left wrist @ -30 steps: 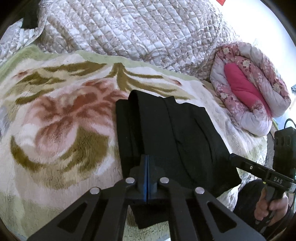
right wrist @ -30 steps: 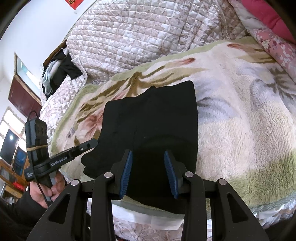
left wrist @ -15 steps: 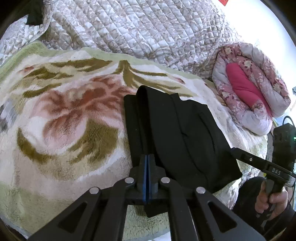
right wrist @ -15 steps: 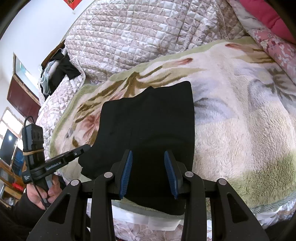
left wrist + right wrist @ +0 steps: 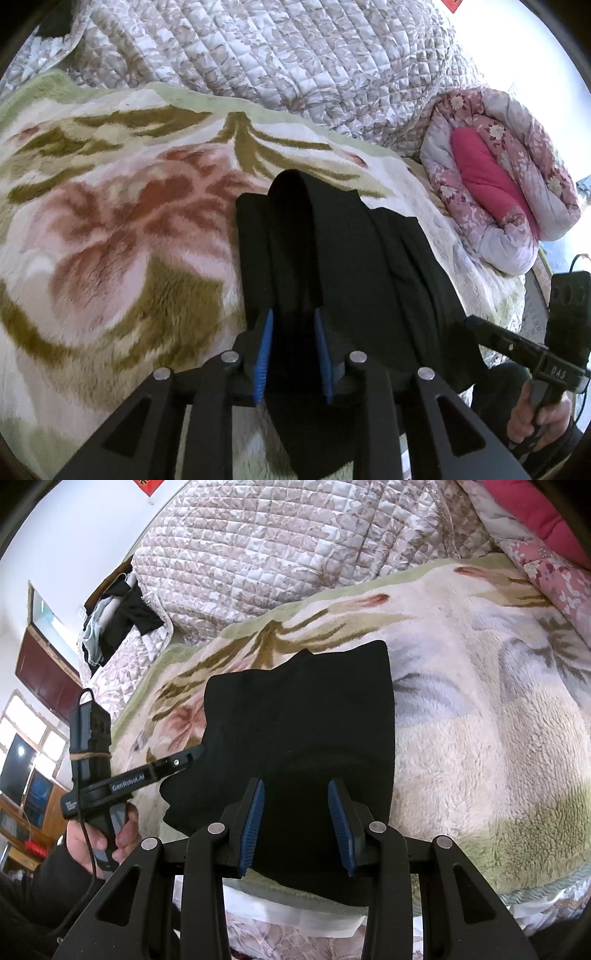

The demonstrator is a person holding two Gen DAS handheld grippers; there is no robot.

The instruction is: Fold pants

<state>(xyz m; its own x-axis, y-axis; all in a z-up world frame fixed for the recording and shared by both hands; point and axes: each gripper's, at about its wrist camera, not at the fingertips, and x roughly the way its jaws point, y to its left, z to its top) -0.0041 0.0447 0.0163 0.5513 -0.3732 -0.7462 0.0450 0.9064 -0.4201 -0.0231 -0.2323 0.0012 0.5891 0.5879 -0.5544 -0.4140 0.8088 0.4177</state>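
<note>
Through my left wrist camera, my left gripper (image 5: 293,349) sits low over the near left edge of the pants (image 5: 343,280); its jaws have just been opening and now stand narrowly apart, with a ridge of black cloth running between the blue pads (image 5: 263,354), which no longer pinch it. The pants lie folded into a dark block on the fleece blanket (image 5: 110,229) on the bed, with the quilt (image 5: 277,55) heaped behind and a rolled pink duvet (image 5: 498,192) to the right. At the right edge I see my right hand (image 5: 535,417) on the handle of its gripper, whose tip reaches the pants' right side. Through my right wrist camera, my right gripper (image 5: 297,825) hovers over the near end of the pants (image 5: 306,723), jaws moderately apart with black cloth showing between the pads; I cannot tell whether they touch it. My left hand (image 5: 99,838) holds its gripper at the pants' left edge.
</note>
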